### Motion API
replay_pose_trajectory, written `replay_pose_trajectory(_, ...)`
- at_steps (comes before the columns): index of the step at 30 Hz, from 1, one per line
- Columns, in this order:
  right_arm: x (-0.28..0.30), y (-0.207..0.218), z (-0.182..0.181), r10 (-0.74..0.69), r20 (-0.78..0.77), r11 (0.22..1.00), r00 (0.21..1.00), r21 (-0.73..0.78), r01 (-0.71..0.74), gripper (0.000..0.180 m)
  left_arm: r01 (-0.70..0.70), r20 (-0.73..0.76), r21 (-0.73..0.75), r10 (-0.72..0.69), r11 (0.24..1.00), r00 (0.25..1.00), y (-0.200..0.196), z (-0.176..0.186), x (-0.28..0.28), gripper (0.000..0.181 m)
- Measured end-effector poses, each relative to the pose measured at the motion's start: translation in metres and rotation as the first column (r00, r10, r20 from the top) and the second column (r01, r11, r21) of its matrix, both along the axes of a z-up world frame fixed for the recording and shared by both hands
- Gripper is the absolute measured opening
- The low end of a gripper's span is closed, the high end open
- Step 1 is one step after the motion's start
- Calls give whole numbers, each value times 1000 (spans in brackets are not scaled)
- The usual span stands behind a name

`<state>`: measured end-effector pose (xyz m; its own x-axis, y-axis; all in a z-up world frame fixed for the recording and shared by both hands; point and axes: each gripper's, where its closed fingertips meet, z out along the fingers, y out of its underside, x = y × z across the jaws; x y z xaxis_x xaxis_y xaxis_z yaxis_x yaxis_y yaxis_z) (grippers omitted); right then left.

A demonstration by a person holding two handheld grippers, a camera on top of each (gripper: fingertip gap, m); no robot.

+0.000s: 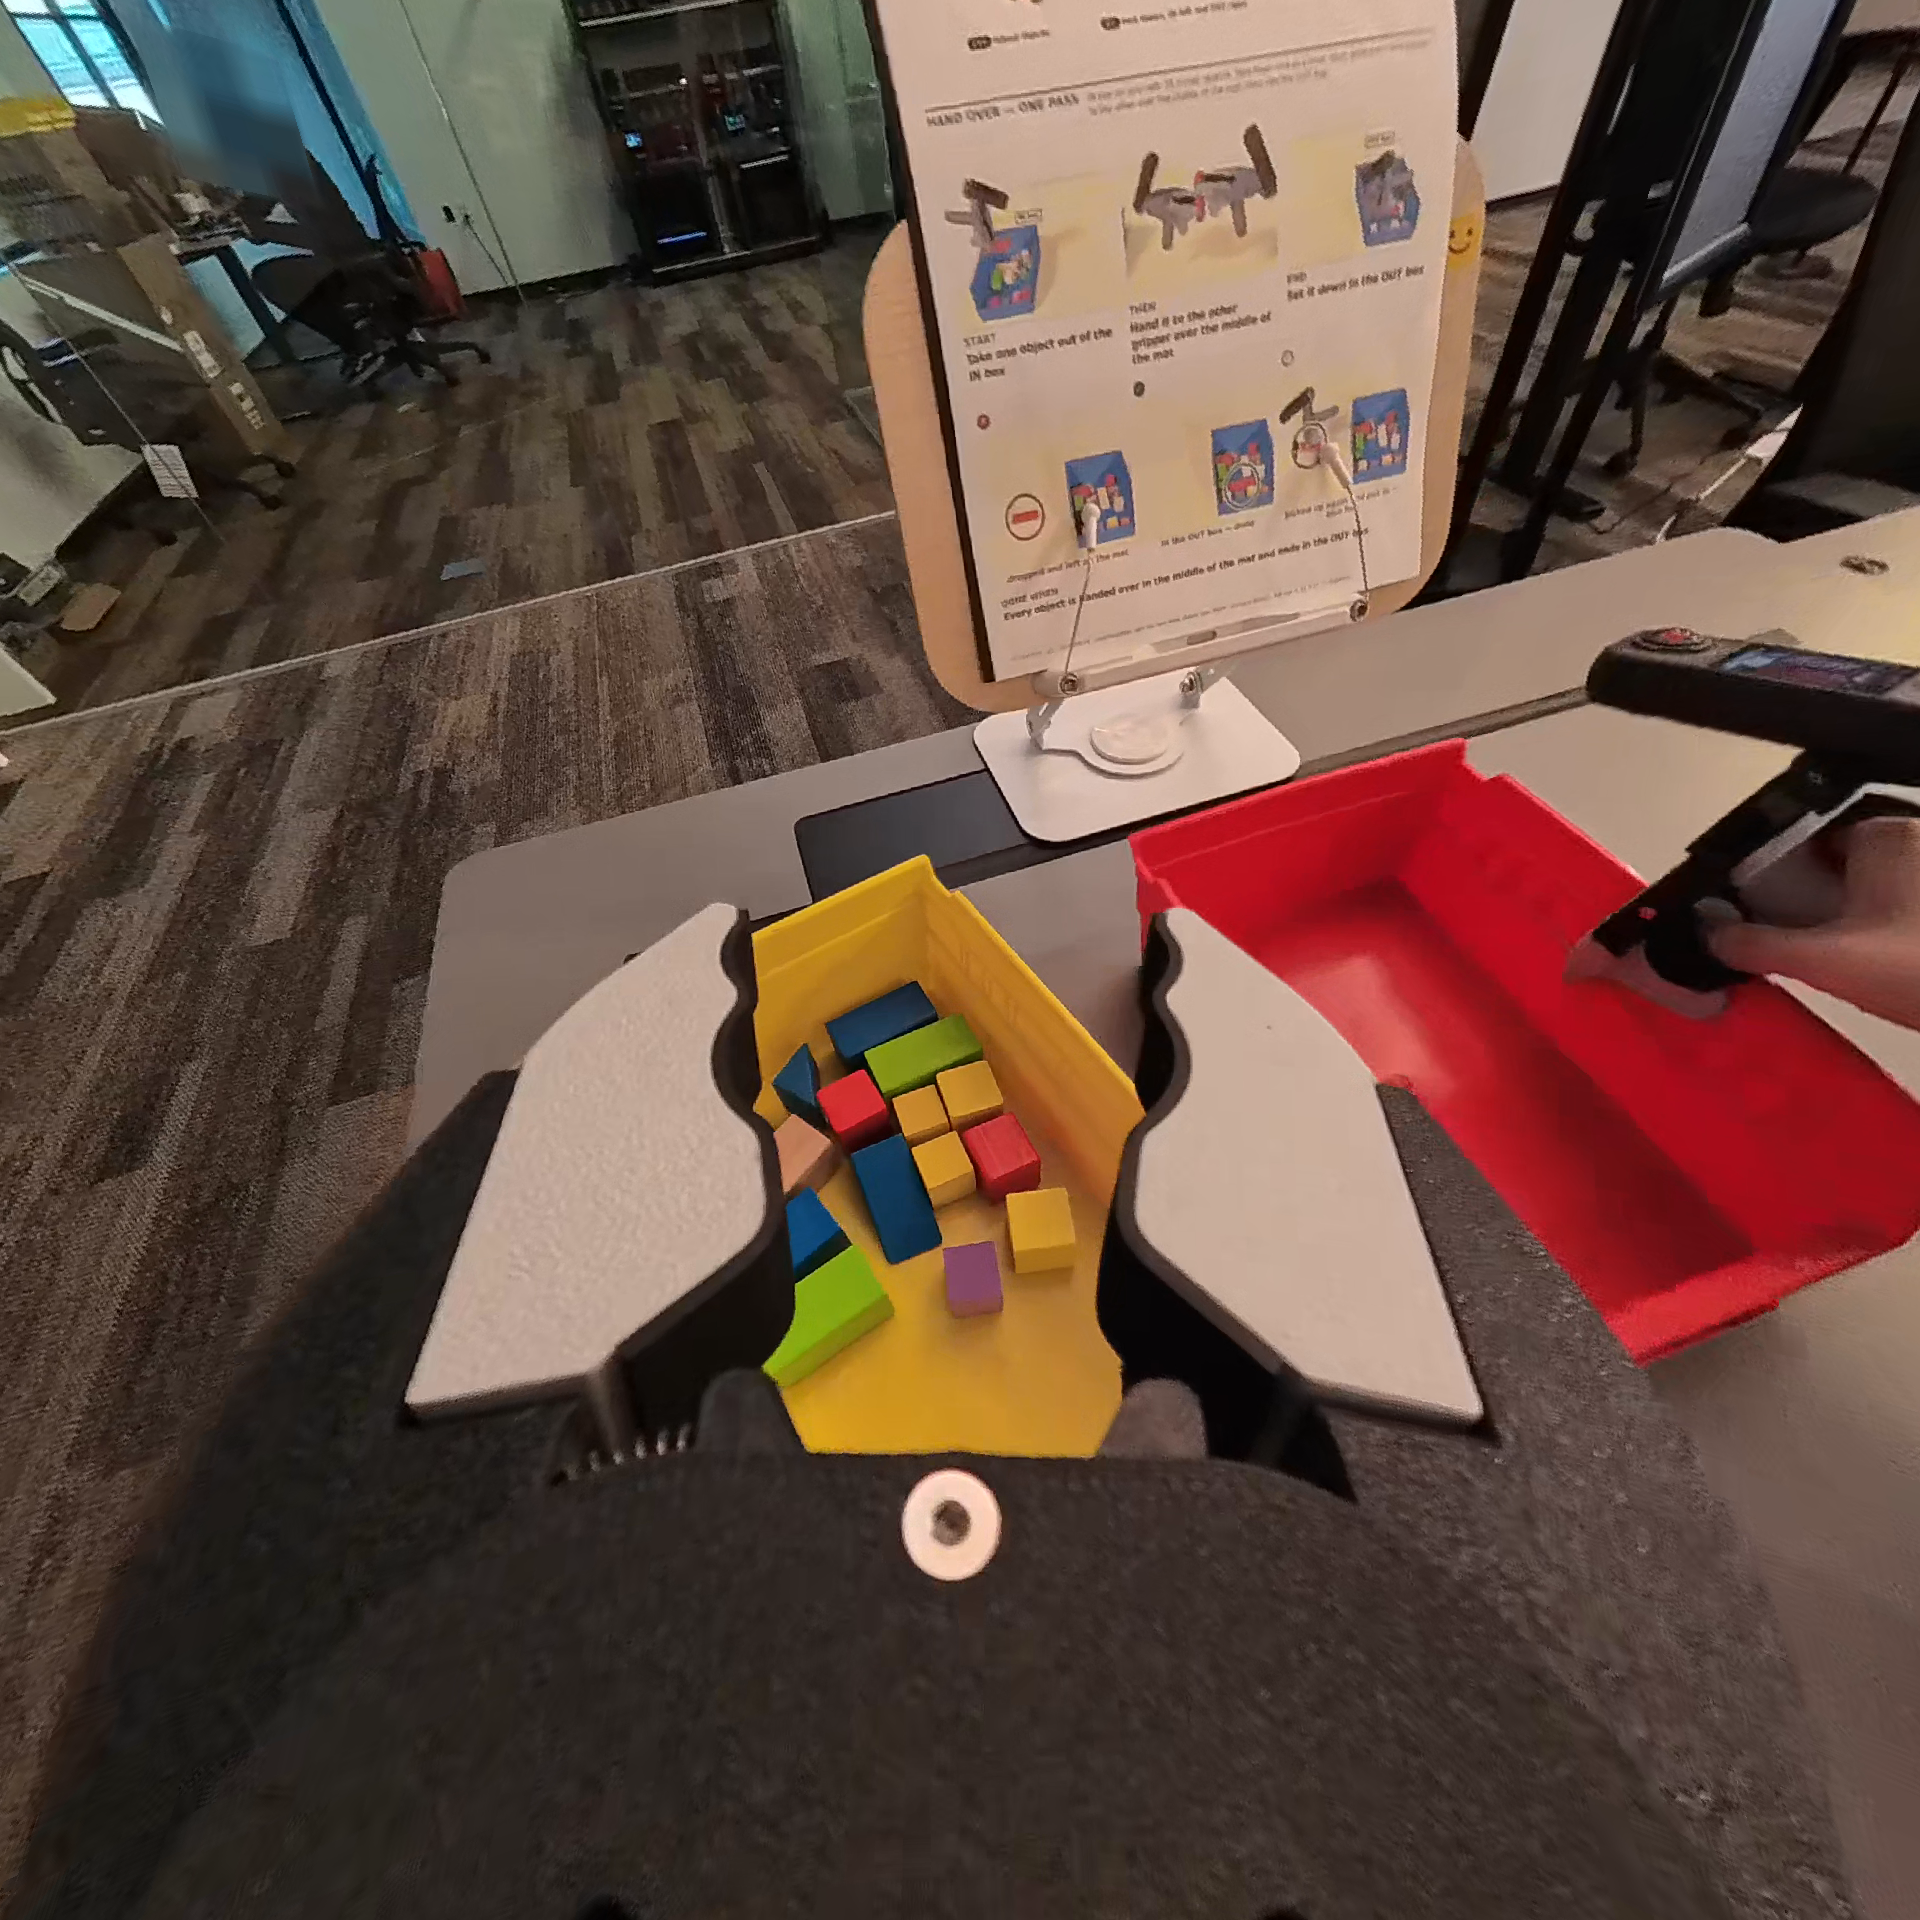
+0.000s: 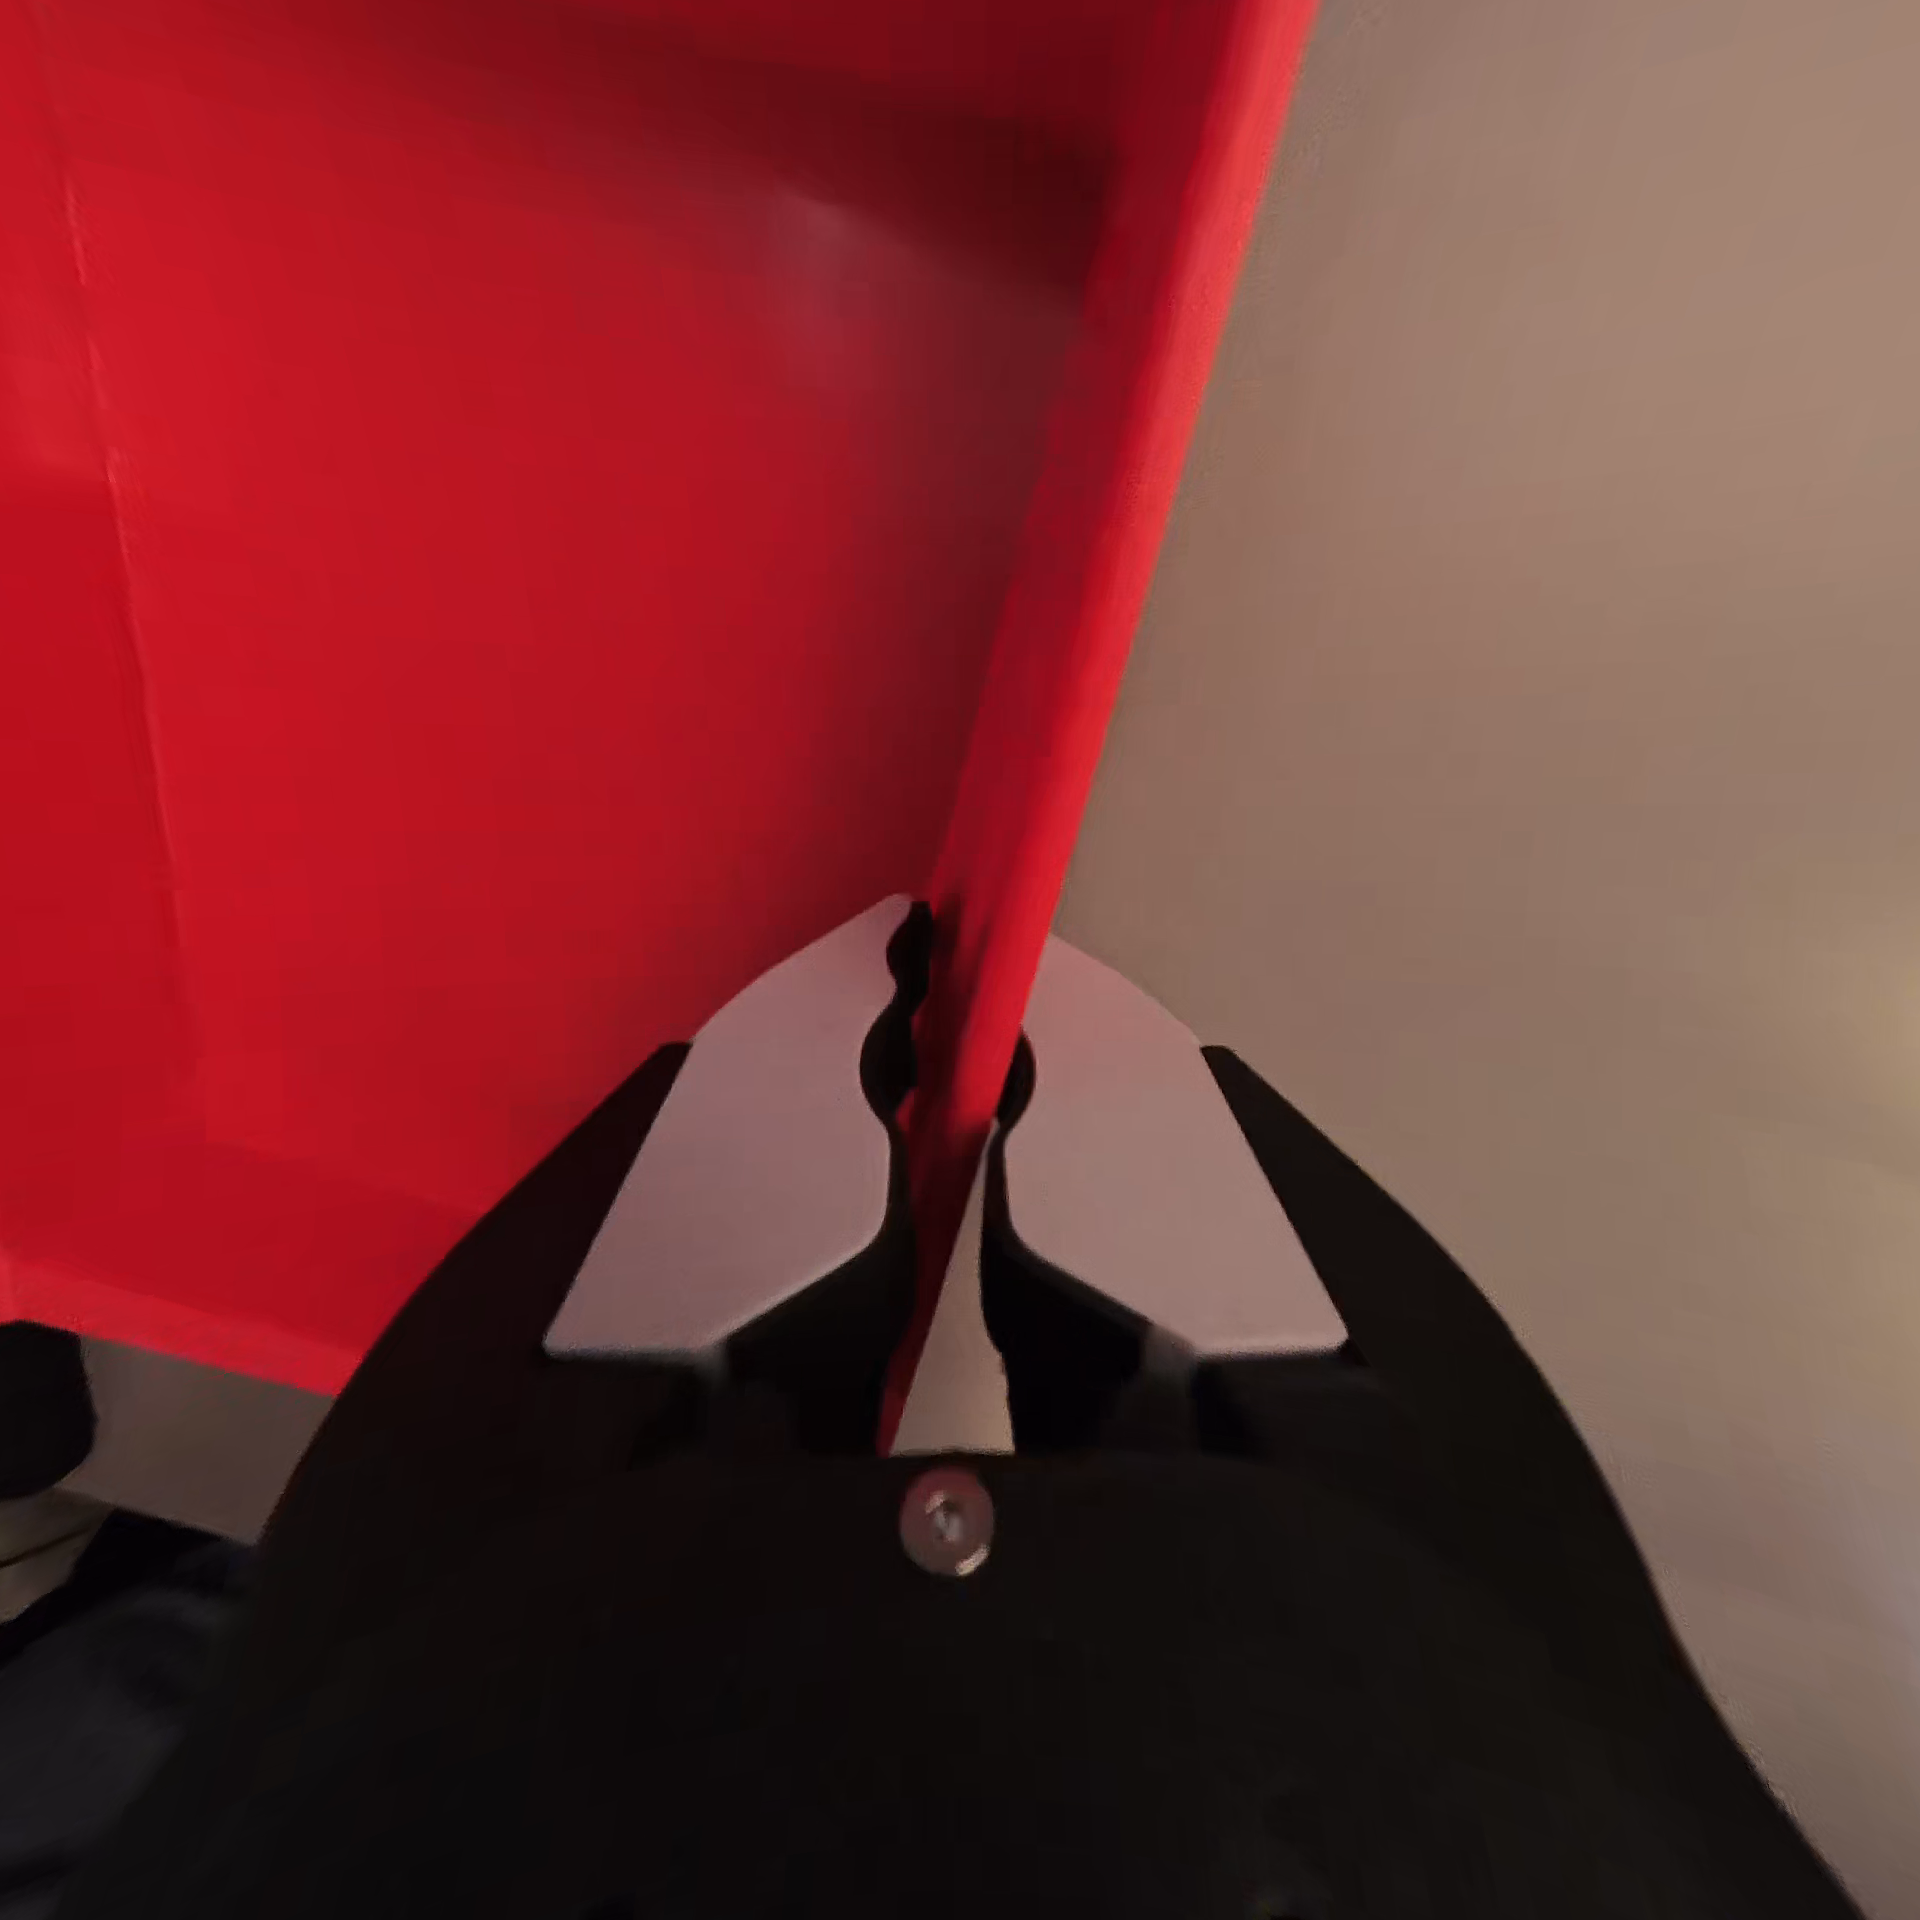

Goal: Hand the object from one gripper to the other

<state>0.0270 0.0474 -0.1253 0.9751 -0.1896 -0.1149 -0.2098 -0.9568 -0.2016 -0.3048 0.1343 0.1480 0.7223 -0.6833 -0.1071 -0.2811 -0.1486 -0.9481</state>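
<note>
While the grey table is carrying everything, two bins are sitting side by side on it, and a stand with a printed instruction sheet is standing behind them at twelve o'clock in the left wrist view. At about three o'clock in that view the red bin is lying with nothing showing on the part of its floor that is in sight. Beside it, toward the centre, the yellow bin is holding a loose pile of small wooden blocks in blue, green, red, yellow, purple and plain wood; these are the things to be handed over, and all of them are resting inside the yellow bin, none in either claw.

Above that pile the left gripper is hanging with its fingers spread wide, framing the blocks between them and gripping nothing.

At three o'clock in the left wrist view the right gripper is reaching down onto the far side wall of the red bin, with a person's hand wrapping its handle. Seen from its own camera, the right gripper is pinching that thin red wall between its nearly closed fingers, one finger inside the bin at nine o'clock and the other outside at three o'clock, where bare table is showing.
</note>
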Motion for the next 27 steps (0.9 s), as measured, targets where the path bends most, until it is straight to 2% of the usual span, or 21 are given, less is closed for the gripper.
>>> replay_pose_trajectory(2,5,1,-1,-16,-54,1000,998,3,16,8,6,-9,2,-6,1000,1000,-1,-1,4,71)
replay_pose_trajectory(8,47,-9,-1,-57,-75,998,996,30,60,7,3,-33,-8,-4,1000,999,0,-5,9,71)
replay_pose_trajectory(19,171,-73,-3,-215,-29,975,976,54,216,6,-23,-55,-15,22,1000,998,7,-10,11,71)
replay_pose_trajectory(27,226,-111,-4,-268,-20,962,963,57,269,7,-52,-74,-25,50,998,996,12,-14,10,71)
